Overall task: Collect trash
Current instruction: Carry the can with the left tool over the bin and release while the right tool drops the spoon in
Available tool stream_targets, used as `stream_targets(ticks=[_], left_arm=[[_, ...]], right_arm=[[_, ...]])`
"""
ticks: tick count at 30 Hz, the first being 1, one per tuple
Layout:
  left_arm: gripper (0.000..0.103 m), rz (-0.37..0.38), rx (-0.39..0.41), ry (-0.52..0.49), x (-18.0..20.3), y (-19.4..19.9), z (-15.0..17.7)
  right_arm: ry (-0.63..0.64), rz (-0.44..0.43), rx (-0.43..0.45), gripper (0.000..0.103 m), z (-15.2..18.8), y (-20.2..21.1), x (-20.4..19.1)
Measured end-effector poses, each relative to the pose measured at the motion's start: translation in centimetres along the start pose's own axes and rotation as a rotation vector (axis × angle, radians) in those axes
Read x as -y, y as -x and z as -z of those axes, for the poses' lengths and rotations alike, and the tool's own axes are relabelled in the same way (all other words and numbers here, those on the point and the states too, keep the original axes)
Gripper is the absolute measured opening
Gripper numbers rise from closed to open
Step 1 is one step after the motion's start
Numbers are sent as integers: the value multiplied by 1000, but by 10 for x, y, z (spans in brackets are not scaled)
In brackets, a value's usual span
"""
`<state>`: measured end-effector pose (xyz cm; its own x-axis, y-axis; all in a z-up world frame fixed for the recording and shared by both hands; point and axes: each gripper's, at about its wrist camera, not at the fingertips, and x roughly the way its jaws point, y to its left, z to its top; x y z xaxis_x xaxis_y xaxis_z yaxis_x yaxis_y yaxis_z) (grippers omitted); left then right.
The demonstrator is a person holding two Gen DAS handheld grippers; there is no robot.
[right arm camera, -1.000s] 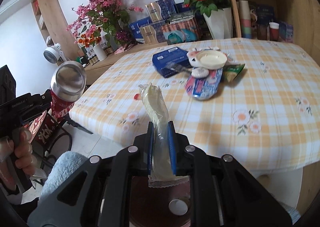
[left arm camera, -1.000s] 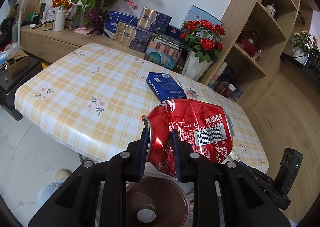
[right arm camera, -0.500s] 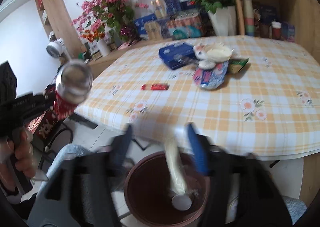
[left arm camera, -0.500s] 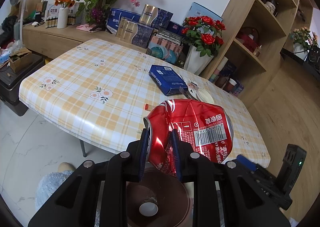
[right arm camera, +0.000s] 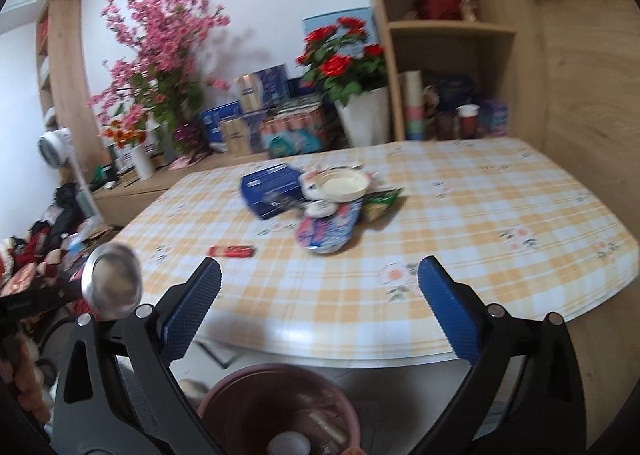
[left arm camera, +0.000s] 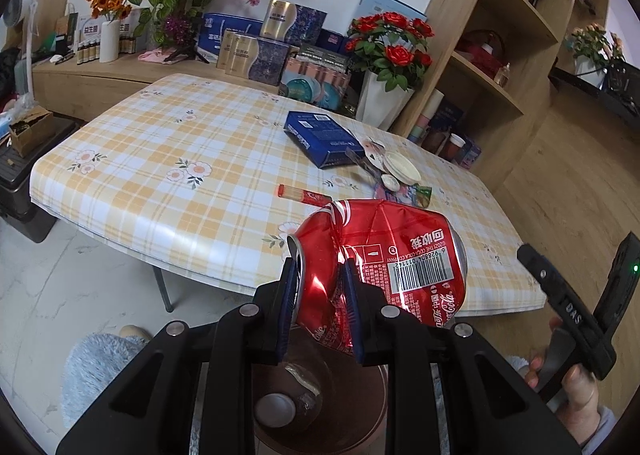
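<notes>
Wrapper is lying in the bin (right arm camera: 280, 411) at the bottom of the frame now; right gripper (right arm camera: 320, 311) has just been opening wide, nothing between its jaws. Left gripper (left arm camera: 320, 295) is pinching the crushed can (left arm camera: 380, 271) above the bin, likely dropping next. More trash is waiting mid-desk (right arm camera: 480, 215).

The dented can (left arm camera: 380, 275) is glossy red metal with a bare silvery end, clamped between ribbed blue pads (left arm camera: 289, 295) on matt black plastic arms. The checked tablecloth (left arm camera: 168, 191) looks smooth and slightly shiny, like plastic; the shelves (left arm camera: 500, 55) are matt pale wood.
</notes>
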<state>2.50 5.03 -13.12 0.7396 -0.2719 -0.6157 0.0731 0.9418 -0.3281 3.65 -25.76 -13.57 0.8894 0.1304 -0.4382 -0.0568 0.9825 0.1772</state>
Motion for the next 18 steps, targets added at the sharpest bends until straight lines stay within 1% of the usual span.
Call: stream_targets(ticks=[2,6,11,18], left_arm=[[23,1,-5,-14,3,-2,4],[23,3,-16,-45,9,-8,13],[23,17,-49,-72,19,-17,22],[24,37,-73,-94,26,-24,29]], right_arm=[[-9,10,6,97,2,1,5],[-15,-1,-8,97,7,-1,12],[-1,-9,-10,97,11,-3,12],[7,-11,-8,97,13,-4,8]])
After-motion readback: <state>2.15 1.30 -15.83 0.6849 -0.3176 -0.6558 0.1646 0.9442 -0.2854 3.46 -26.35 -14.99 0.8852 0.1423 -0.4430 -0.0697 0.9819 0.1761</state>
